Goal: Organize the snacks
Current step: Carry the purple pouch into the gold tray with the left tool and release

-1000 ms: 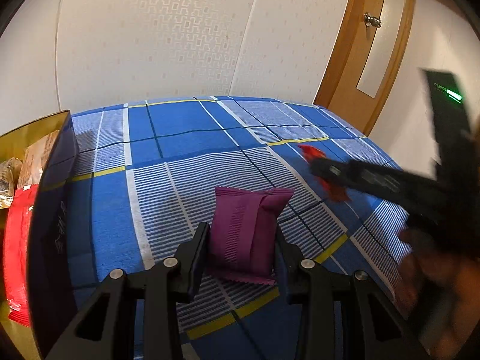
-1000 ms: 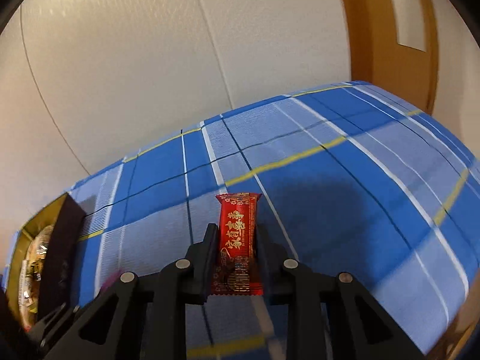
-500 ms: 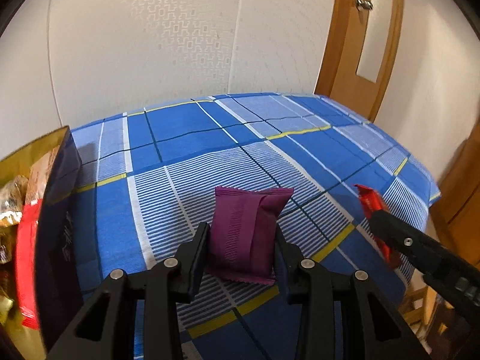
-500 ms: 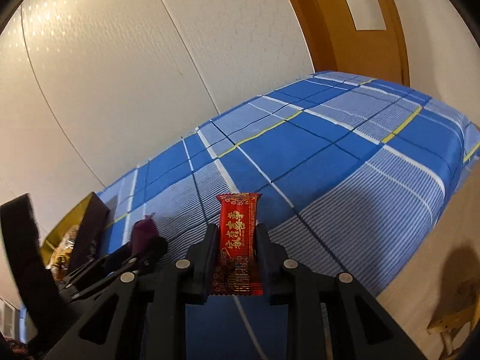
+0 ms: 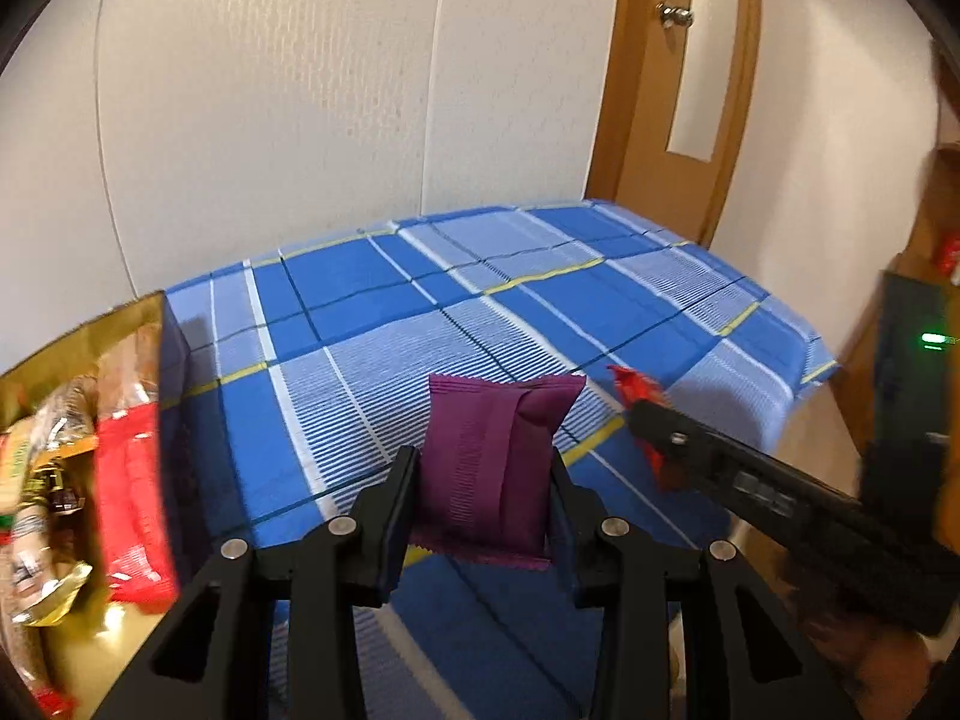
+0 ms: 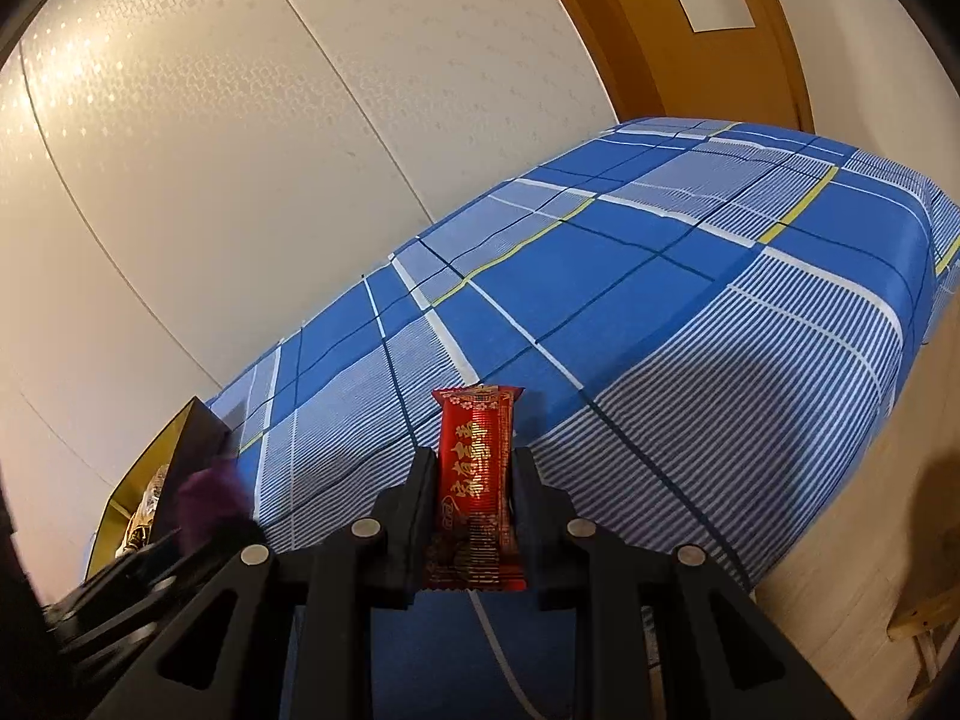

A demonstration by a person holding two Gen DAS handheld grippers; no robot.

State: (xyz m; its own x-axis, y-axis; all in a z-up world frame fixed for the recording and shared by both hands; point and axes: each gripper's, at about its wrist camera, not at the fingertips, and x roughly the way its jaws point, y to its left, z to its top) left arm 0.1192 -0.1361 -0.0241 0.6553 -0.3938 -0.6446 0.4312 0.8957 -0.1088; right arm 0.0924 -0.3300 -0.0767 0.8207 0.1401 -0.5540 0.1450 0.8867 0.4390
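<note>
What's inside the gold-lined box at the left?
The box holds a red packet and several gold-toned wrapped snacks, blurred. Its dark wall and the frame edge hide the rest.

The left wrist camera sits just behind the left tool (image 5: 483, 480) and looks forward and slightly down along its fingers, across the blue plaid tabletop (image 5: 372, 300) toward the far white wall (image 5: 270, 90) and the wooden door (image 5: 672, 90) at far right. It is close and raised above the cloth — the gold-lined snack box (image 5: 72, 348) fills its left edge.

The right wrist camera sits behind the right tool (image 6: 474, 480), low off the near edge and tilted, facing the same wall (image 6: 240, 150) and door (image 6: 690, 18).

Both views share the tabletop (image 6: 660, 270), the box (image 6: 180, 444) — and each other's tool: the right tool (image 5: 648, 414) crosses the left view's right side.
</note>
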